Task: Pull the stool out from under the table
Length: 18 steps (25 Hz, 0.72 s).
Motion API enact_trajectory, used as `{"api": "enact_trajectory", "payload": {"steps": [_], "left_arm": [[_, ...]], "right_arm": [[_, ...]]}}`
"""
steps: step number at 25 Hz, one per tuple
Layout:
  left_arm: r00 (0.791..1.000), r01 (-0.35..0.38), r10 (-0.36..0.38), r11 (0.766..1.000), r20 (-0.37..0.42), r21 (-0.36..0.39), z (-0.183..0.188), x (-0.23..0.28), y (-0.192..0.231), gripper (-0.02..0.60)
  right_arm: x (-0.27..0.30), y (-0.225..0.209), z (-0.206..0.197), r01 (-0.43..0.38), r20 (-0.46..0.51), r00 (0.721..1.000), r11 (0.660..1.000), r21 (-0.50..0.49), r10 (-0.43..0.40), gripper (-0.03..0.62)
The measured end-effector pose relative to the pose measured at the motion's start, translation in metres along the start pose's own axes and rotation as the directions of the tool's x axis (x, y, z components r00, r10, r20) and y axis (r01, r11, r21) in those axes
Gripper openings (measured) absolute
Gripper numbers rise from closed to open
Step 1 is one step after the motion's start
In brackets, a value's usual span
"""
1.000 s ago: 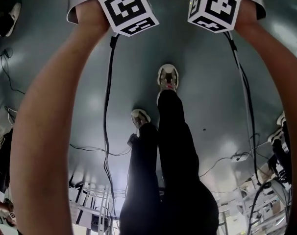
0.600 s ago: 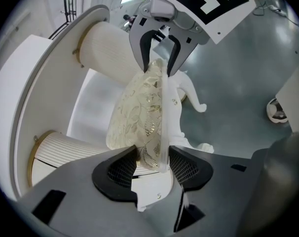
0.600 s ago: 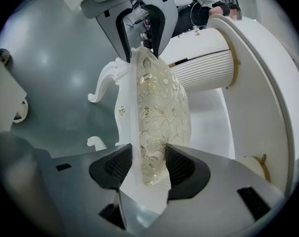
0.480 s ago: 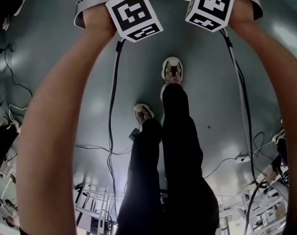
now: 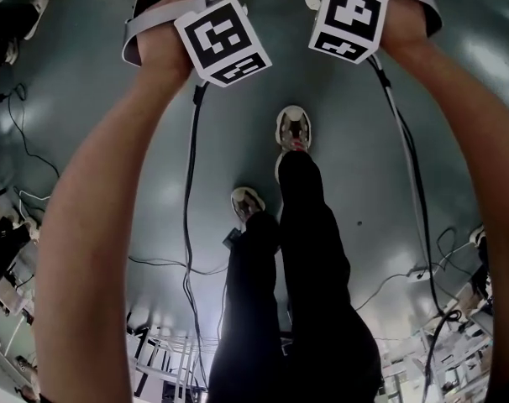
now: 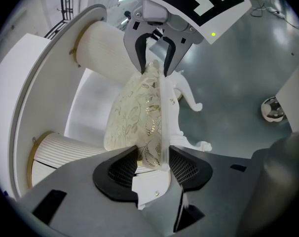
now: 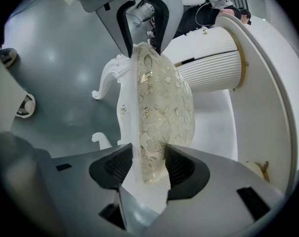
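The stool (image 6: 134,117) has a cream, gold-patterned cushion, a white carved frame and curled legs (image 6: 189,95). It stands half under the white table (image 6: 36,98), between the table's fluted columns (image 6: 110,48). My left gripper (image 6: 154,165) has drawn its jaws in onto one edge of the seat, with both pads against it. My right gripper (image 7: 147,167) is shut on the opposite edge of the stool (image 7: 164,102). Each gripper shows at the far side of the seat in the other's view. In the head view only the marker cubes (image 5: 223,40) show; the jaws and the stool lie beyond the top edge.
The table's rim (image 7: 268,98) and a fluted column (image 7: 211,68) flank the stool. On the grey floor are the person's legs and shoes (image 5: 292,128), with cables (image 5: 187,225) trailing from both grippers. Metal racks (image 5: 166,368) stand behind the person.
In the head view both hands and their marker cubes have drifted slightly lower, toward the person. The feet stay about where they were.
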<state>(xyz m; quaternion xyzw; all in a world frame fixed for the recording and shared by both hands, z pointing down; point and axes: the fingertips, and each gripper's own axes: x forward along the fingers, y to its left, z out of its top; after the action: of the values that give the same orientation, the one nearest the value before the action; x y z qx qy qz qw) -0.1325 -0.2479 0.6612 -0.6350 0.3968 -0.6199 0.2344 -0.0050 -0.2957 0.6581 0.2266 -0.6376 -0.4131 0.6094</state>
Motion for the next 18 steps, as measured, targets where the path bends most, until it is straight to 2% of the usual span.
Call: {"api": "enact_trajectory", "payload": {"steps": [9, 18], "left_arm": [[1.000, -0.006, 0.007, 0.999, -0.016, 0.048, -0.031, -0.007, -0.006, 0.207], [1.000, 0.005, -0.007, 0.998, 0.022, 0.062, -0.036, -0.037, -0.029, 0.204]], "right_arm": [[-0.016, 0.016, 0.029, -0.011, 0.035, 0.999, 0.999, 0.035, 0.010, 0.209], [-0.047, 0.039, 0.036, -0.019, 0.003, 1.000, 0.998, 0.055, 0.019, 0.209]]}}
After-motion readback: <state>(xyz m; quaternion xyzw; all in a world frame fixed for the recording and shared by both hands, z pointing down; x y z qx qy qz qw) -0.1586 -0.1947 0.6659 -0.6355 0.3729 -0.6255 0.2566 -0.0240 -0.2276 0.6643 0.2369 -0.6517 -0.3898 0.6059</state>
